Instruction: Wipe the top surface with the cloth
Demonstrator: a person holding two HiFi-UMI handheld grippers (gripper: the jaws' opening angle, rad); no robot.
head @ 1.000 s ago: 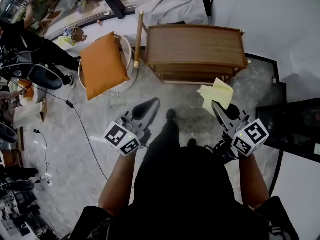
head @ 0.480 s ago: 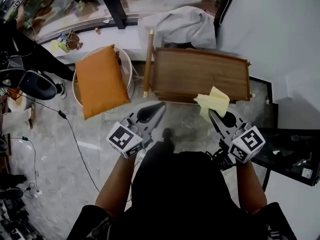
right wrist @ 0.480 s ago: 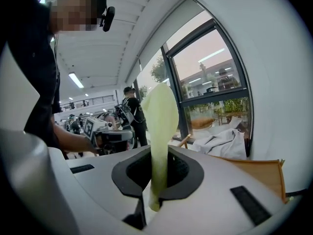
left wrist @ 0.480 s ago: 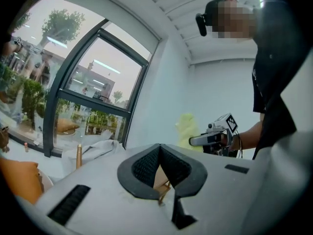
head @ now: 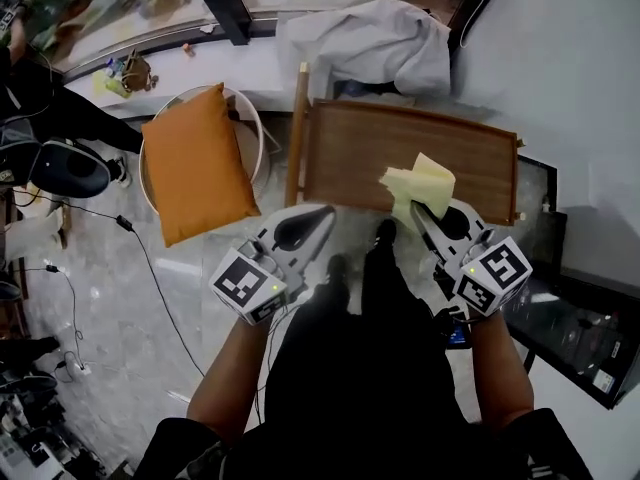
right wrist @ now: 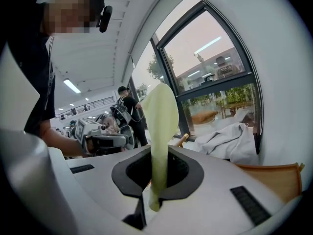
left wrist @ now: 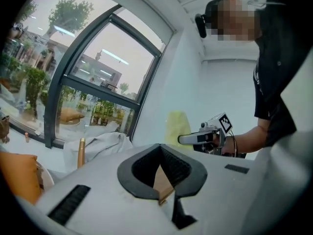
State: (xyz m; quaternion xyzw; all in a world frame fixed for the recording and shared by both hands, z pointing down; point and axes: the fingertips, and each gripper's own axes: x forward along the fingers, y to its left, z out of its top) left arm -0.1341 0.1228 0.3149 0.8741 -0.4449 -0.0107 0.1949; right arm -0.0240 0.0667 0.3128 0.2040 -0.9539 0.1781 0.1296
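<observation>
The top surface is a brown wooden table top [head: 370,153] with a raised rim, straight ahead in the head view. My right gripper [head: 422,213] is shut on a pale yellow cloth [head: 418,181], which hangs over the top's near edge, right of centre. The cloth [right wrist: 160,131] stands up between the pads in the right gripper view. To the left, my left gripper [head: 318,215] is shut and holds nothing, its tip just short of the top's near edge. The left gripper view looks past that gripper [left wrist: 164,180] at the right gripper [left wrist: 200,137] and the cloth [left wrist: 177,125].
An orange cushion [head: 195,163] lies on a round white stool left of the table. Grey fabric [head: 370,43] is heaped on the ledge behind it. A dark cabinet [head: 590,328] stands at the right. Cables [head: 140,243] cross the floor. A person [right wrist: 126,106] stands far off.
The table has come nearer as I stepped up to it. Both grippers moved forward, and the cloth went from over the floor to over the top's near edge.
</observation>
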